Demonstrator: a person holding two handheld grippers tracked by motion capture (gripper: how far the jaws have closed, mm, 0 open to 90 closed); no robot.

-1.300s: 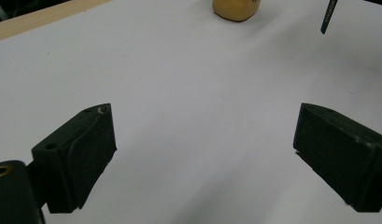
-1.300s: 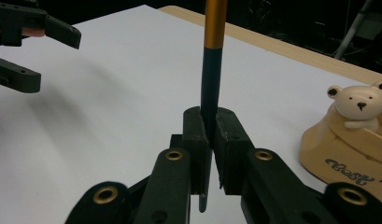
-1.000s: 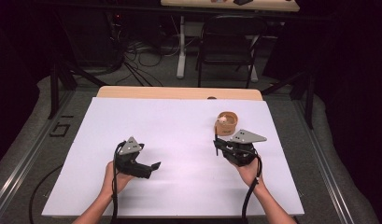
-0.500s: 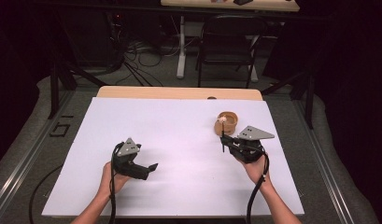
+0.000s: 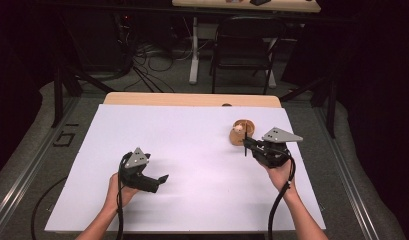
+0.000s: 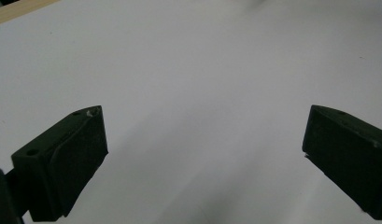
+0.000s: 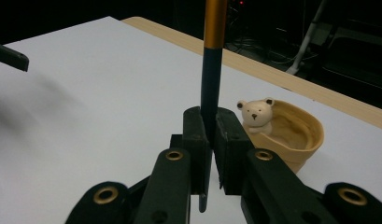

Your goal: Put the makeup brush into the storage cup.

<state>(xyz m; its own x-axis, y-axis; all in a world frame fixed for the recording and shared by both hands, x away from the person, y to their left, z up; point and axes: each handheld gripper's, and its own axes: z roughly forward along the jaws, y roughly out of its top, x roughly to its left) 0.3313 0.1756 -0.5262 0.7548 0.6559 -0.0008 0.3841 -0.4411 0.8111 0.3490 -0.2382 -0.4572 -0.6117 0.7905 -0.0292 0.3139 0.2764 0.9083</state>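
A: Count, quick. Near to far.

B: Two hand-held grippers. Left hand-held gripper (image 5: pixel 163 178), low on the tabletop (image 5: pixel 192 150), jaws wide apart, nothing between them, just white sheet in its own view. Right hand-held gripper (image 5: pixel 245 142) clamped on one pen (image 7: pixel 211 70).

A: Pen how?

B: Upright between the closed jaws in the right gripper view: dark barrel, orange upper part, top runs out of frame, lower end sticks out under the pads.

A: Other things?

B: One bowl (image 5: pixel 240 131), tan, with one small bear figure (image 7: pixel 255 115) at its rim. One chair (image 5: pixel 242 45) behind the tabletop, cables on the floor, a second table at the far edge.

A: Bowl versus pen?

B: Bowl sits just beyond the right hand-held gripper's tips in the high view, near the far right of the tabletop. In the right gripper view it's just right of the pen and behind the jaws. Can't tell if pen and bowl touch.

A: Anything blocking?

B: Nothing between them. Left hand-held gripper is well apart, across the sheet.
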